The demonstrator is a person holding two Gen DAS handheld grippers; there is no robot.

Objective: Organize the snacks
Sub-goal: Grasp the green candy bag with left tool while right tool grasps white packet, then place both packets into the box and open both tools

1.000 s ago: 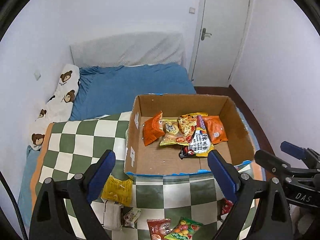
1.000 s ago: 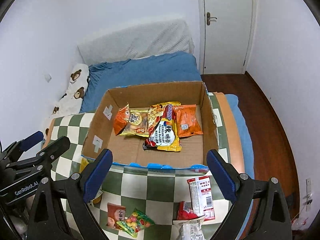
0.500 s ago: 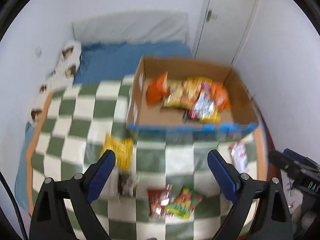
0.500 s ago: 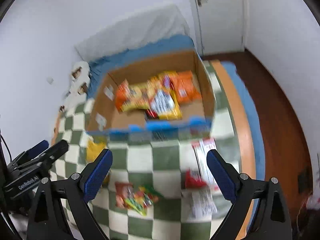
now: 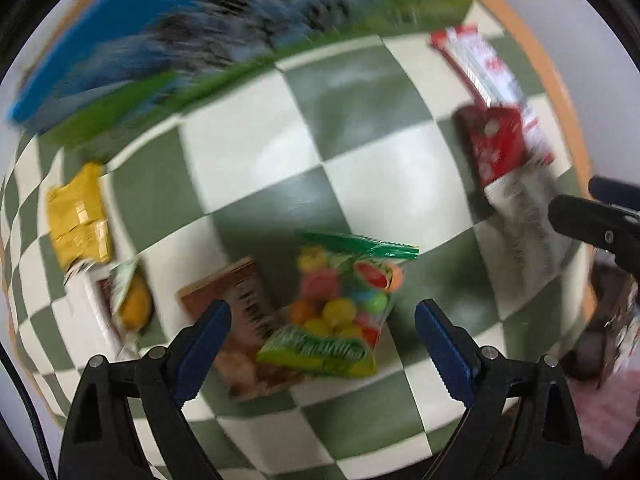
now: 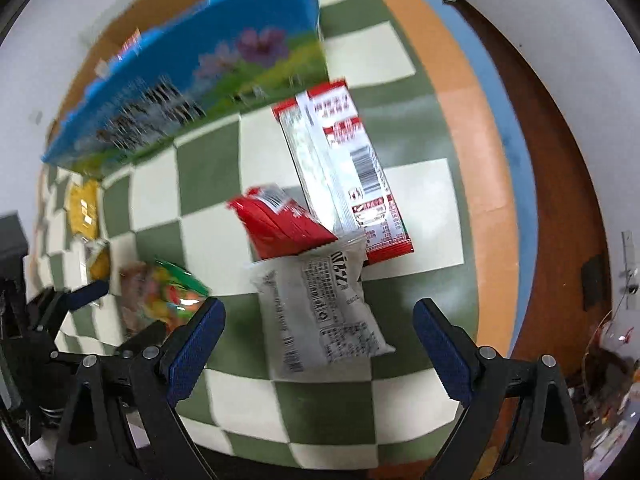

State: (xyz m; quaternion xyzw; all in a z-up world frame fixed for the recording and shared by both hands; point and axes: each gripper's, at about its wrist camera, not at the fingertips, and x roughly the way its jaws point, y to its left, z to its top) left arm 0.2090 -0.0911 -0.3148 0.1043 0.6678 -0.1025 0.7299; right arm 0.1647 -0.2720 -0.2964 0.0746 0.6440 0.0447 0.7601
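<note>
Loose snack packets lie on a green-and-white checked blanket (image 5: 372, 168) in front of a cardboard box with a blue printed front wall (image 6: 208, 80). My left gripper (image 5: 322, 322) is open just above a clear candy bag with a green top (image 5: 344, 300), which overlaps a brown packet (image 5: 240, 312). My right gripper (image 6: 318, 326) is open over a white packet (image 6: 320, 312). A small red packet (image 6: 280, 224) and a long red-and-white packet (image 6: 344, 164) lie just beyond it. The box's inside is out of view.
A yellow packet (image 5: 78, 216) and a small orange-and-white packet (image 5: 128, 300) lie at the left. The bed's orange-trimmed edge (image 6: 472, 128) and wooden floor (image 6: 560, 184) are at the right. The right gripper's arm (image 5: 592, 220) shows at the left view's right edge.
Both grippers have tilted down and dropped close to the blanket. The box has slid to the top of both views, and the loose packets now fill the frames.
</note>
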